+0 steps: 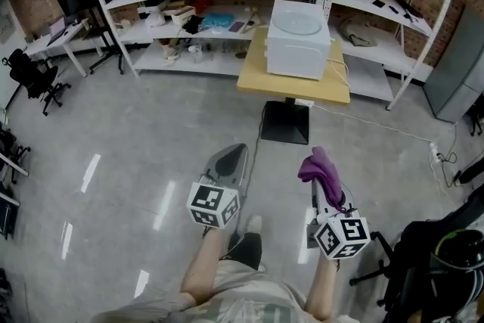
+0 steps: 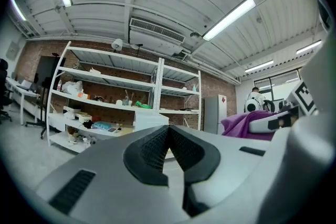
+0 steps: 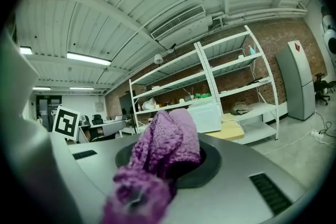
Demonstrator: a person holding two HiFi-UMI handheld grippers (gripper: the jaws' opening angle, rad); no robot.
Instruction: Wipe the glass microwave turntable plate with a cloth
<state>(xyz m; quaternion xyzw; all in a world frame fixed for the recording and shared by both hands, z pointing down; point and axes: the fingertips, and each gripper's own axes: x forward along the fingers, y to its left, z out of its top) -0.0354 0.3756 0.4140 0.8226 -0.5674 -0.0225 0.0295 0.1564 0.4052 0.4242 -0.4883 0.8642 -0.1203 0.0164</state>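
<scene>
standing back from the table, cloth pinched

got the purple cloth (image 1: 321, 166) clamped in the right gripper (image 1: 325, 189), bunched up over the jaws. holding the left gripper (image 1: 236, 155) at 9 o'clock of it, jaws pressed together on nothing. looking at the glass turntable plate (image 1: 296, 20) far off at 12 o'clock, lying flat on top of the white microwave (image 1: 296, 57) on the wooden table (image 1: 253, 78), well apart from both grippers.

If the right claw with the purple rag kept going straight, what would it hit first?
Past its purple rag, likely the white microwave on the table; only floor between, though depth is unclear.
</scene>
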